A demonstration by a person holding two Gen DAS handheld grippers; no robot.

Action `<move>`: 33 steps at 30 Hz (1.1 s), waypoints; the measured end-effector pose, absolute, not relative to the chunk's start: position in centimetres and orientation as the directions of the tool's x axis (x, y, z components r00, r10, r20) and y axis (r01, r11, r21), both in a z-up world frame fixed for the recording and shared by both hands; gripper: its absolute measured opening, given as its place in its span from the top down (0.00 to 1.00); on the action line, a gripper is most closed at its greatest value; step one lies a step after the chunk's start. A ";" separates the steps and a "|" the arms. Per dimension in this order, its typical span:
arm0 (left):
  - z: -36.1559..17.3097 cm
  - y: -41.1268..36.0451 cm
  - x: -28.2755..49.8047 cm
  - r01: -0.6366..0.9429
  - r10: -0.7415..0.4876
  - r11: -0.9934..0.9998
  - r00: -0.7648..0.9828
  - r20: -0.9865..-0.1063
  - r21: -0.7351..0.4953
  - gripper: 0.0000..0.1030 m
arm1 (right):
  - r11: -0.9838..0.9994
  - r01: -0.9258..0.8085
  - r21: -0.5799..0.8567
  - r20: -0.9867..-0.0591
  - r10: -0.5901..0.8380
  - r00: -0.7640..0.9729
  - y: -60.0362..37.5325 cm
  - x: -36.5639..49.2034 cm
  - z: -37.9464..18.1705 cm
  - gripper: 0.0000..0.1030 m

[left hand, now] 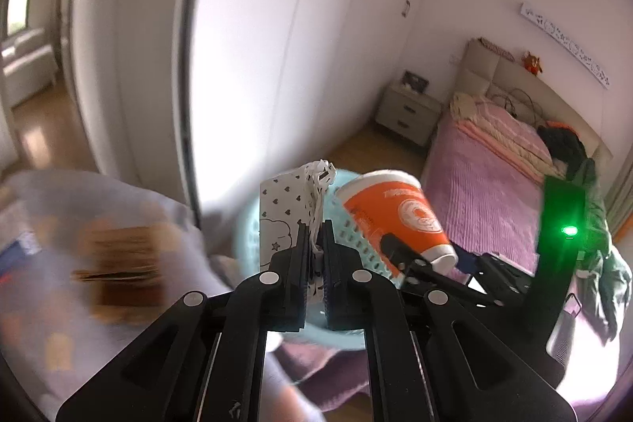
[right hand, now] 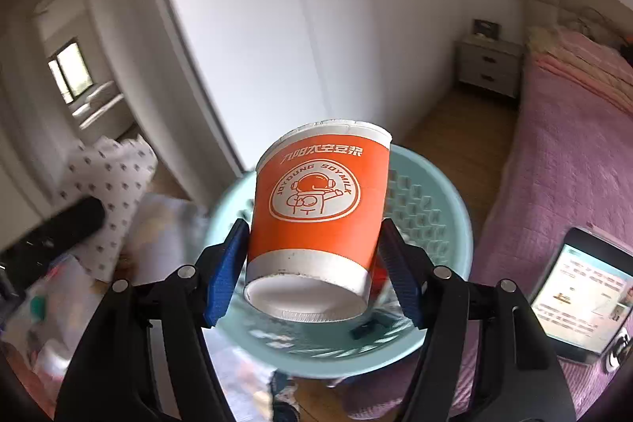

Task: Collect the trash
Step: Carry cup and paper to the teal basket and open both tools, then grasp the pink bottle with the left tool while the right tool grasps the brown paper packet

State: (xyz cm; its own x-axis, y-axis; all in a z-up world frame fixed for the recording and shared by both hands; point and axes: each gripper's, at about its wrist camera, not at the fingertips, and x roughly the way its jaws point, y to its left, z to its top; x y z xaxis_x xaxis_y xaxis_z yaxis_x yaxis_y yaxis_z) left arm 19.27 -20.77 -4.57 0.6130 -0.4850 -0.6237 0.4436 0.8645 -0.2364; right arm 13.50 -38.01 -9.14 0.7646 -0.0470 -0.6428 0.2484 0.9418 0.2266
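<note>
Behind, at 12 o'clock, the pale-blue perforated plastic basket (right hand: pixel 431 224) gapes beyond the right gripper (right hand: pixel 312 267), which clasps an orange paper cup (right hand: pixel 316 208) rim-up, while the left gripper (left hand: pixel 315 256) pinches a white heart-printed paper bag (left hand: pixel 281 216).

orange paper cup (right hand: pixel 316 212) tilted, heart-print bag (left hand: pixel 283 212) upright

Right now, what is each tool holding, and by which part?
Left tool: shut on the paper bag, pinching its string handle. Right tool: clamped on the orange cup, gripping both sides of its lower body, above the basket.
</note>
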 end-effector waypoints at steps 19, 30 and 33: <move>-9.4 -23.8 23.1 0.429 -0.510 0.847 0.490 -0.707 -0.314 0.58 | 0.923 0.279 0.266 -0.703 -0.013 0.711 -42.3 15.7 -11.6 0.37; -5.1 -18.1 18.3 0.400 -0.504 0.861 0.595 -0.626 -0.313 0.54 | 0.927 0.226 0.301 -0.666 0.035 0.745 -41.0 14.1 -10.4 0.37; -4.0 -15.2 16.3 0.378 -0.492 0.870 0.625 -0.606 -0.317 0.53 | 0.936 0.169 0.310 -0.637 0.072 0.767 -39.1 13.4 -9.0 0.37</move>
State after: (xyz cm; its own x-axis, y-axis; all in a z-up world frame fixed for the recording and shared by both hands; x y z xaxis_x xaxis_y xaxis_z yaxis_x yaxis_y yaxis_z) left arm 16.28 -15.20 -4.00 0.6254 -0.4921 -0.6056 0.3776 0.8700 -0.3170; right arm 13.36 -39.10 -8.99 0.7673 0.0722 -0.6372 0.1690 0.9357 0.3095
